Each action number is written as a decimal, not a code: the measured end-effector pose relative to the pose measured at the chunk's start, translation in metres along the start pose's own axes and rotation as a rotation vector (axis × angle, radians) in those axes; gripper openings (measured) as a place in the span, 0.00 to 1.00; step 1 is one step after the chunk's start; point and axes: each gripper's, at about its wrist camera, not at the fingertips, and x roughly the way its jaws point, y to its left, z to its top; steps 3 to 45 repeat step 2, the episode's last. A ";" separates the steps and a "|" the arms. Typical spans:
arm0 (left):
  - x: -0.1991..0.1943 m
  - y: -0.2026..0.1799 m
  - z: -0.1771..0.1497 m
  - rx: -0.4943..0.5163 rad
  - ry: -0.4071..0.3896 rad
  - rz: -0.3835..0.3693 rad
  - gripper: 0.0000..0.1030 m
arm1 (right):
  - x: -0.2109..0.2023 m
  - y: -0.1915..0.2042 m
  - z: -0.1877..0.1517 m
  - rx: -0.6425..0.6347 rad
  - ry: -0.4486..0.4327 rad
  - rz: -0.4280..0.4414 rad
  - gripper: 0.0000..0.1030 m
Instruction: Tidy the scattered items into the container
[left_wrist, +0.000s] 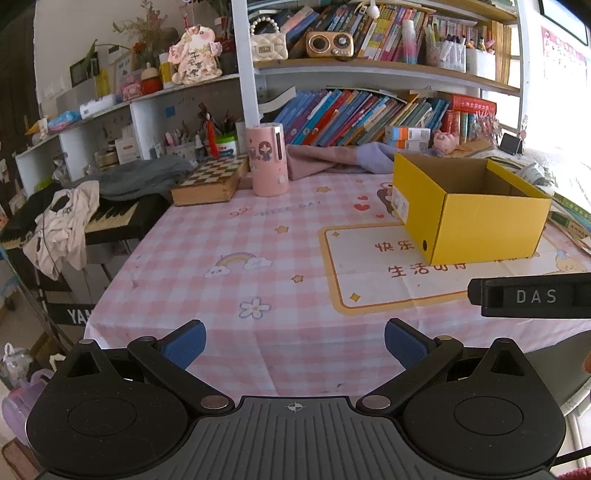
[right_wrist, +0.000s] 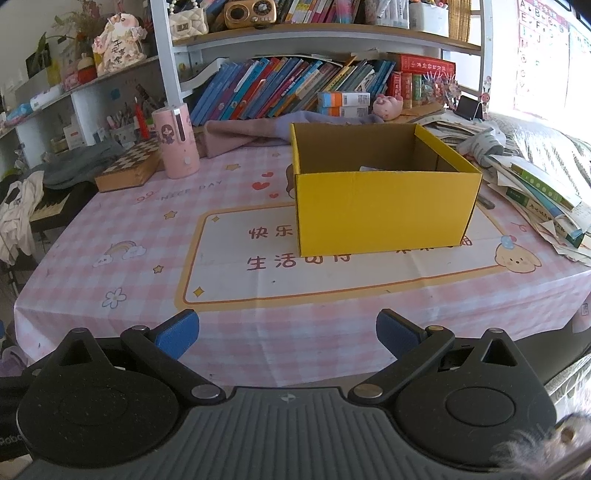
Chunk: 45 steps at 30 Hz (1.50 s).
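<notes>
Right wrist view: yellow box (right_wrist: 384, 218) sits mid-frame with something pale barely visible inside. Tablecloth (right_wrist: 258, 325) in front looks clear, so probably nearly done. Both the right gripper (right_wrist: 287, 334) and the left gripper (left_wrist: 295, 341) are wide open, holding nothing.

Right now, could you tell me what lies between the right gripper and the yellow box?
Only bare tablecloth: the right wrist view shows nothing between the open right gripper and the yellow box.
</notes>
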 end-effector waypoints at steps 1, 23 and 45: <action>0.001 0.001 0.000 0.000 0.006 -0.001 1.00 | 0.000 0.000 0.000 0.000 -0.001 0.000 1.00; 0.002 0.002 0.000 -0.001 0.011 -0.002 1.00 | 0.000 0.000 0.000 0.001 -0.002 -0.001 1.00; 0.002 0.002 0.000 -0.001 0.011 -0.002 1.00 | 0.000 0.000 0.000 0.001 -0.002 -0.001 1.00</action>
